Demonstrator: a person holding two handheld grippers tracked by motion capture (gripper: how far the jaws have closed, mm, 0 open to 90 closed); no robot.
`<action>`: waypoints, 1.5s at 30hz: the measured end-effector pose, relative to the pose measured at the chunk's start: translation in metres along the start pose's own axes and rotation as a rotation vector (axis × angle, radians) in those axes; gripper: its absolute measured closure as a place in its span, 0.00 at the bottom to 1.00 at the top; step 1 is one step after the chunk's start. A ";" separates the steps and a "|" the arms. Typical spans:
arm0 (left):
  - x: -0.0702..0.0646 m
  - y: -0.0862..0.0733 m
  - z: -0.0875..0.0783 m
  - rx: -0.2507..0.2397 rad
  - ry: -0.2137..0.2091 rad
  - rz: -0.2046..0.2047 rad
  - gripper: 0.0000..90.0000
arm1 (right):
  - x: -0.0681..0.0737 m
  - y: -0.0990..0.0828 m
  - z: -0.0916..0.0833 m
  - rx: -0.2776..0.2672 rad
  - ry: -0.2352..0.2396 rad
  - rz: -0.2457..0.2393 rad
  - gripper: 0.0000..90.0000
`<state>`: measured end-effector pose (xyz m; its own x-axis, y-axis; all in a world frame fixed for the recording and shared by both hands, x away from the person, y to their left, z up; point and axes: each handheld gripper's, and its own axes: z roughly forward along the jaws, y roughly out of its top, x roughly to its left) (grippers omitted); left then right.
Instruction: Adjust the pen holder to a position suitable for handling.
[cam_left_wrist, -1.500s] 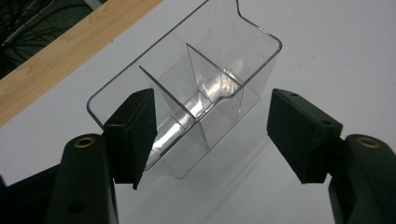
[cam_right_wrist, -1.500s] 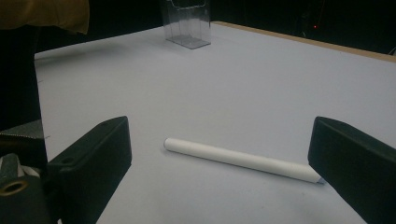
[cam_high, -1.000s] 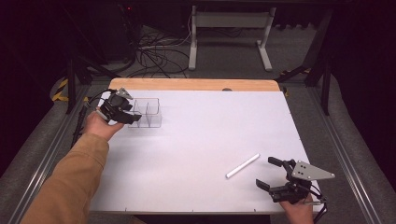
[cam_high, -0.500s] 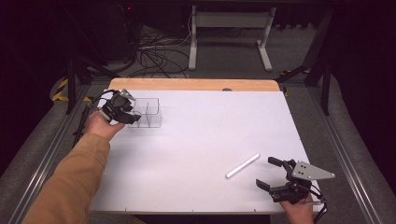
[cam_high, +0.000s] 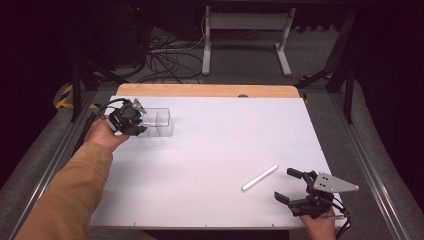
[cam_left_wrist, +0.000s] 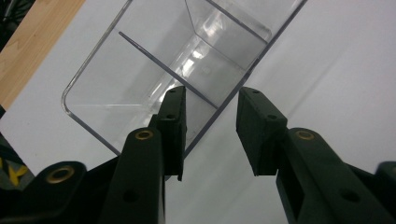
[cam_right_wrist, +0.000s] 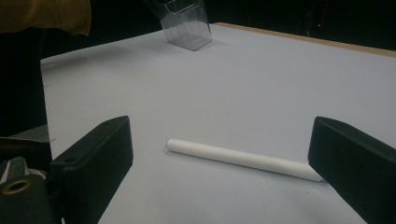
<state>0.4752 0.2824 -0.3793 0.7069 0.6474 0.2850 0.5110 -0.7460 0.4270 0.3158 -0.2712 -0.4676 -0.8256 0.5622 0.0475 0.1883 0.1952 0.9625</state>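
A clear plastic box (cam_high: 159, 121) with inner dividers stands at the table's far left. My left gripper (cam_high: 135, 121) is at the box's left end. In the left gripper view the left gripper (cam_left_wrist: 211, 95) straddles the box's (cam_left_wrist: 140, 70) near wall, one jaw inside and one outside. Its jaws have just been closing with that wall between them, and a gap still shows at the outer pad. A white rod (cam_high: 259, 177) lies near the front right. My right gripper (cam_high: 286, 184) rests just behind the rod, wide open. The rod (cam_right_wrist: 243, 158) lies across between the right gripper's (cam_right_wrist: 222, 135) jaws, untouched.
The white table top (cam_high: 225, 135) has a wooden strip (cam_high: 200, 90) along its far edge. Metal rails run along both sides. Cables and a stand's legs (cam_high: 245, 45) lie on the floor beyond. An orange sleeve (cam_high: 75, 190) reaches in from the bottom left.
The left gripper has shifted slightly onto the box's left end. The right gripper and the white rod have stayed where they were.
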 end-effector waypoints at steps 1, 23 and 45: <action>-0.001 0.000 0.000 0.011 0.001 0.011 0.72 | 0.000 0.000 0.000 0.000 0.000 0.000 0.08; -0.022 0.004 -0.018 0.021 -0.081 0.223 0.98 | -0.001 0.000 0.001 -0.001 0.018 0.003 0.08; -0.065 0.040 -0.048 -0.266 -0.329 0.322 0.99 | 0.000 0.000 0.001 -0.006 0.026 0.008 0.07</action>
<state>0.4261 0.2178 -0.3394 0.9455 0.2766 0.1719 0.1308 -0.8059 0.5774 0.3165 -0.2708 -0.4683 -0.8378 0.5425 0.0619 0.1913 0.1856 0.9638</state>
